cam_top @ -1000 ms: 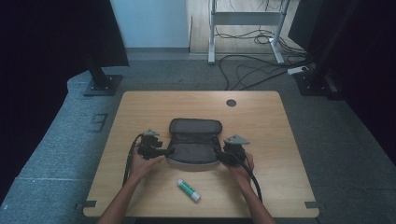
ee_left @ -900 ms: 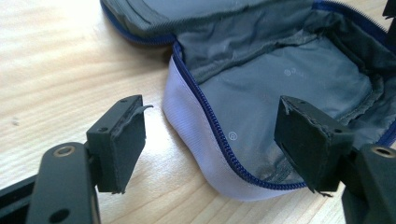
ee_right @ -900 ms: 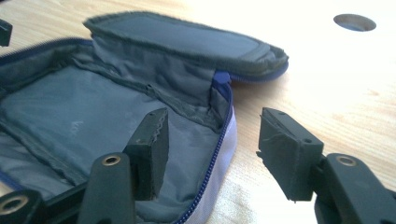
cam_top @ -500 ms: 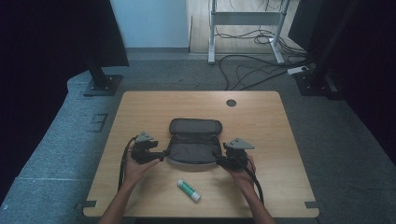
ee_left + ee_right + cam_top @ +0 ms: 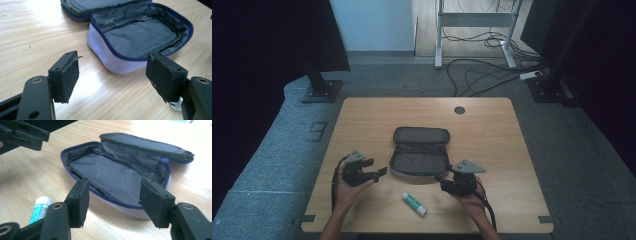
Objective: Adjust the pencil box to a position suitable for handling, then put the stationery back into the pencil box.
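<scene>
Pencil case (image 5: 420,151) lies unzipped at the middle of the table (image 5: 507,130), lid folded back toward the far edge, long axis running left to right. Left gripper (image 5: 379,172) sits off its near left corner, jaws spread and empty. Right gripper (image 5: 439,179) sits off its near right corner, jaws likewise apart with nothing between them. Glue stick (image 5: 414,204) lies on the near side of the case, between the two hands, angled toward the near right, marginally closer to the right gripper.
</scene>
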### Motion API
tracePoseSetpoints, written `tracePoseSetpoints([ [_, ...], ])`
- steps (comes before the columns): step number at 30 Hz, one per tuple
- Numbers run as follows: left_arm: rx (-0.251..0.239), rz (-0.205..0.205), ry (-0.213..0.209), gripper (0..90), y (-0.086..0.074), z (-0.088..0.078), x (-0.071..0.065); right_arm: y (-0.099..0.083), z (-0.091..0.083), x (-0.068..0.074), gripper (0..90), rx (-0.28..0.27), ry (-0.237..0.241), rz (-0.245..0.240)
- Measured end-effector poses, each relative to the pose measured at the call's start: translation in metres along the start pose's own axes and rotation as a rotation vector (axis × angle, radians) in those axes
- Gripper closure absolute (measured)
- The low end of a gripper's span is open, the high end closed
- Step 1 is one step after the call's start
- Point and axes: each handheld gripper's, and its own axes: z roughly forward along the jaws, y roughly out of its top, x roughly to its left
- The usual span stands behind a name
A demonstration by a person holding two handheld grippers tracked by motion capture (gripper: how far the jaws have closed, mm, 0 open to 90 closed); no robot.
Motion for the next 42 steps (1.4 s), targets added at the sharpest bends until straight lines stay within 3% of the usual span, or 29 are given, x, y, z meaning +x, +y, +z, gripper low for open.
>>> tracePoseSetpoints([
  [5,0.014,-0.002,0.035,27.3,-0.013,-0.004,0.002,-0.006,-0.002,0.008,40.6,0.020,0.026,-0.023],
  [16,0.062,-0.034,0.055,27.9,-0.031,0.001,0.012,-0.024,-0.003,0.016,40.7,0.073,0.056,-0.042],
  [20,0.069,-0.038,0.062,28.0,-0.033,0.002,0.013,-0.023,-0.004,0.020,41.0,0.063,0.069,-0.045],
  [27,0.065,-0.043,0.074,28.0,-0.035,0.004,0.014,-0.021,-0.003,0.039,40.7,0.073,0.116,-0.087],
  [36,0.081,-0.040,0.074,27.9,-0.038,0.007,0.015,-0.022,0.005,0.054,41.4,0.092,0.150,-0.087],
  [42,0.063,-0.049,0.079,28.4,-0.039,0.005,0.014,-0.022,0.010,0.065,42.1,0.103,0.166,-0.094],
])
